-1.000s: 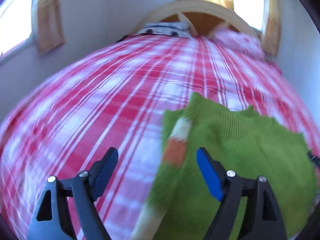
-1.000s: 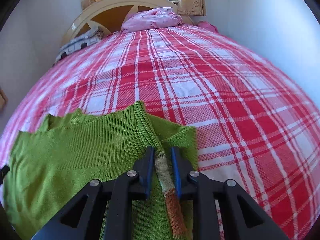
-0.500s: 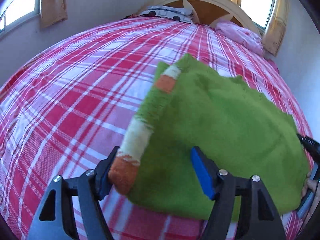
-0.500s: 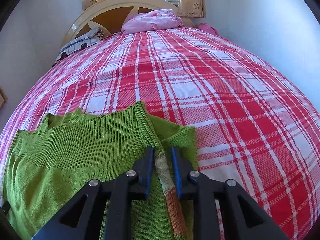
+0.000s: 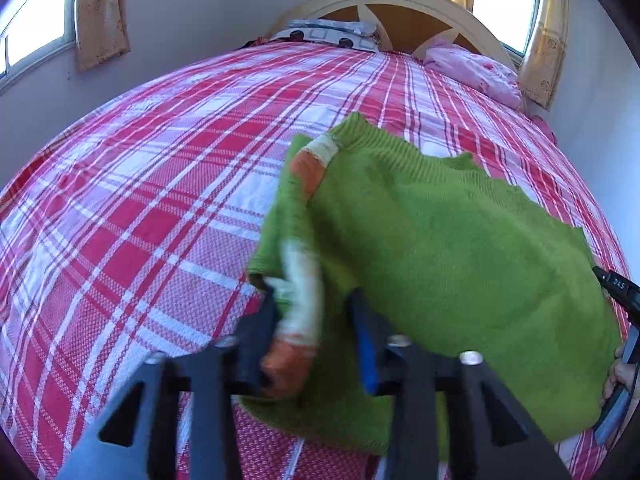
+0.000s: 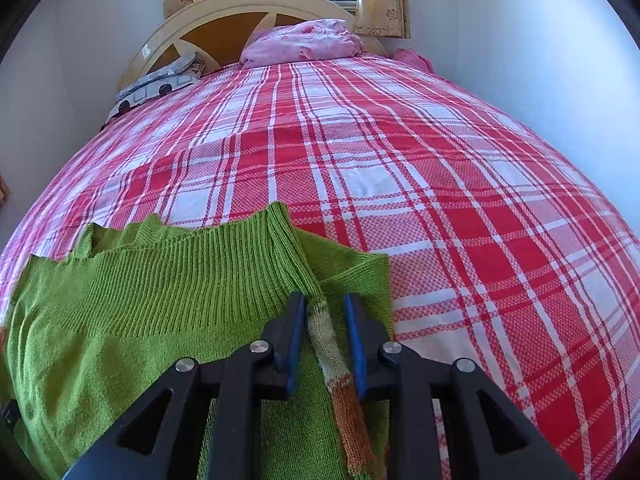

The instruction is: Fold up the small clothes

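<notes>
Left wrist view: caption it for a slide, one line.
Left gripper, jaws closing around the striped sleeve of a green sweater lying on a red plaid bed.

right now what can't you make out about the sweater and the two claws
- Left wrist view: motion blur smears the left claw as it closes around the striped sleeve; pad contact unclear.
- Left wrist view: the picture's right edge cuts off the right claw and the hand.
- Right wrist view: the right claw, opening, covers the green sweater hem; the bottom edge cuts the rest.
</notes>
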Action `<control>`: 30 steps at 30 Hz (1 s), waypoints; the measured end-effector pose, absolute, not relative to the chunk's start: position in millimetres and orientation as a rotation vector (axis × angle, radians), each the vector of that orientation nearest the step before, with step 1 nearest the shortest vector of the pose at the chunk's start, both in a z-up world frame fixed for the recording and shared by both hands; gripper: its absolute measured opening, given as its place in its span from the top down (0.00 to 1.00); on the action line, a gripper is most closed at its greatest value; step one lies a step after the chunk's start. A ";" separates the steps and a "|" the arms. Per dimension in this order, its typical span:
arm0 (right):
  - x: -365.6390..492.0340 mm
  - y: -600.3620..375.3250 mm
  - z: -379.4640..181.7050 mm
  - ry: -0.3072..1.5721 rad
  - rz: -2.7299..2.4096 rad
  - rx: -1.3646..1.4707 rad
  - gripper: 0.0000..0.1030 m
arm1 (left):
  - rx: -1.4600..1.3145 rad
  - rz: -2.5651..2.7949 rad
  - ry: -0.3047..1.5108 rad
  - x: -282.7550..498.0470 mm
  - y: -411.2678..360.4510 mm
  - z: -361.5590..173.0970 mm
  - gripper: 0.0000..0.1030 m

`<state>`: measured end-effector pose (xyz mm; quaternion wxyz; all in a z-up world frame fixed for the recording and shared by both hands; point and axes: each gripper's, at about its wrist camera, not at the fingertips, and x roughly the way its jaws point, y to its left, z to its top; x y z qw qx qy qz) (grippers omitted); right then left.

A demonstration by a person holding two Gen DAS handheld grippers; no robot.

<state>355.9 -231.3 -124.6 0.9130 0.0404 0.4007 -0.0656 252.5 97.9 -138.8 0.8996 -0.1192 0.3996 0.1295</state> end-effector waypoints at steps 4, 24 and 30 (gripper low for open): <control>359.1 -225.9 -122.3 0.845 -0.215 0.016 0.59 | -0.253 0.263 0.830 253.2 99.6 -138.4 0.76; 370.4 8.7 -83.6 0.924 0.465 -0.037 0.48 | -0.426 0.196 0.760 238.0 119.6 -146.0 0.77; 383.8 65.7 -99.2 0.991 0.545 -0.088 0.48 | -0.487 0.193 0.723 231.9 124.8 -149.1 0.71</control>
